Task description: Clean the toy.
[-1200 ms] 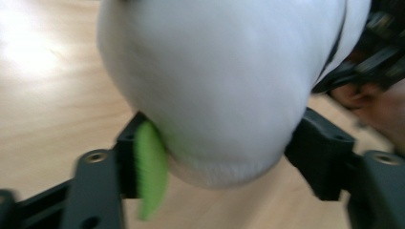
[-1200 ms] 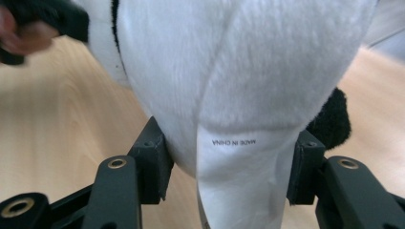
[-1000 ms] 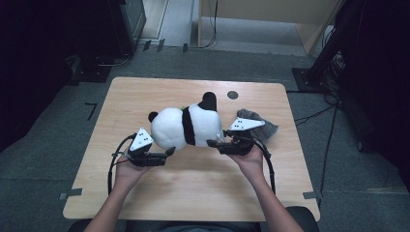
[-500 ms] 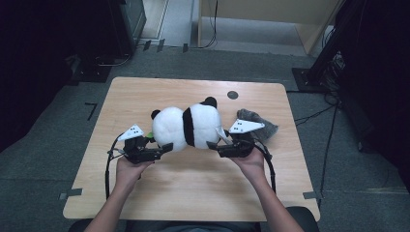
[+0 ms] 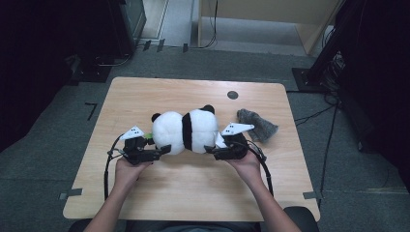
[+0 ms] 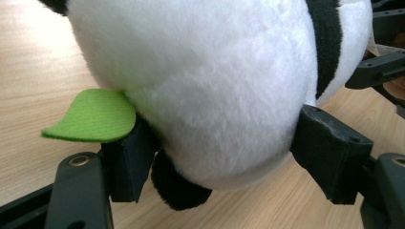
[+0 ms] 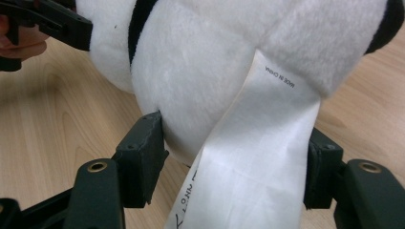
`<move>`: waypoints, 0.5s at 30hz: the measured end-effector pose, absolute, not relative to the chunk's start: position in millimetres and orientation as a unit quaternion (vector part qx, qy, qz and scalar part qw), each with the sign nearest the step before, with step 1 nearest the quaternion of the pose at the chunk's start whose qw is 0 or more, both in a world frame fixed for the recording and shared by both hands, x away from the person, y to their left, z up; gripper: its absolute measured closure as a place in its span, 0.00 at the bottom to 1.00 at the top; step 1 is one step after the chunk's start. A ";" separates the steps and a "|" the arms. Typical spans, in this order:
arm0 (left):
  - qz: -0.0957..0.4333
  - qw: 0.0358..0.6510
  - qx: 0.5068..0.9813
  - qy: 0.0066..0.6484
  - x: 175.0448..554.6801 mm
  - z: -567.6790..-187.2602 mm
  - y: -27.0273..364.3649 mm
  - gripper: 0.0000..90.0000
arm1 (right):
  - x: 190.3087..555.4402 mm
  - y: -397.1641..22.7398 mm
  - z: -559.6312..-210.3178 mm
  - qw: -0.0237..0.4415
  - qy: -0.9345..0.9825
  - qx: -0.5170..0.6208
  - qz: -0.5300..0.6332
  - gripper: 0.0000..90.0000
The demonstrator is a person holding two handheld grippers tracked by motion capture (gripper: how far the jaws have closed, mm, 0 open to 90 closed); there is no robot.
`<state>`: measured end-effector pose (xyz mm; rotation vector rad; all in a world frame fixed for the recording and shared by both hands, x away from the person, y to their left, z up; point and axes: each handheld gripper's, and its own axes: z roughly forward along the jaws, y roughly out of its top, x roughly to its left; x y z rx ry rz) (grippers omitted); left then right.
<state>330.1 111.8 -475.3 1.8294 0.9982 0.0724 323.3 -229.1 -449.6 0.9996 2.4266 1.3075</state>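
I am clamping both grippers, left and right, on the plush panda; squeezing evenly and lifting level, minding its label.

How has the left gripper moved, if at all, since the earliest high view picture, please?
Yes. The left gripper has slid toward the table's near edge, staying beside the plush panda.

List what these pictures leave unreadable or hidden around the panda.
- Panda face: turned away in the high view.
- Care label lower print: cut off by the right gripper view's bottom edge.
- Right tool far pad: behind the label.
- Grey furry thing: too small to identify.
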 end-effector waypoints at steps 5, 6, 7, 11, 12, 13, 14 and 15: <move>0.005 0.491 0.761 0.425 335.4 -481.4 113.9 0.27 | 324.1 -229.7 -448.7 0.107 0.819 0.347 0.444 0.42; 0.011 0.489 0.762 0.424 335.4 -481.7 113.6 0.27 | 324.2 -230.7 -448.3 0.110 0.818 0.347 0.446 0.43; 0.015 0.489 0.763 0.424 335.6 -482.1 113.4 0.27 | 324.4 -231.8 -448.1 0.111 0.815 0.349 0.449 0.43; 0.038 0.480 0.769 0.420 336.1 -484.3 112.3 0.26 | 327.4 -235.8 -449.8 0.108 0.812 0.354 0.450 0.43; 0.044 0.482 0.768 0.419 336.3 -484.2 112.6 0.26 | 328.2 -236.1 -450.5 0.111 0.813 0.354 0.449 0.43; 0.048 0.485 0.766 0.418 336.4 -484.0 112.9 0.26 | 328.4 -236.2 -450.7 0.111 0.813 0.355 0.449 0.43; 0.050 0.487 0.765 0.418 336.5 -483.9 113.1 0.26 | 328.7 -236.4 -450.6 0.111 0.812 0.354 0.451 0.43; 0.051 0.487 0.765 0.418 336.7 -484.1 113.3 0.26 | 328.7 -236.8 -450.2 0.112 0.811 0.354 0.452 0.43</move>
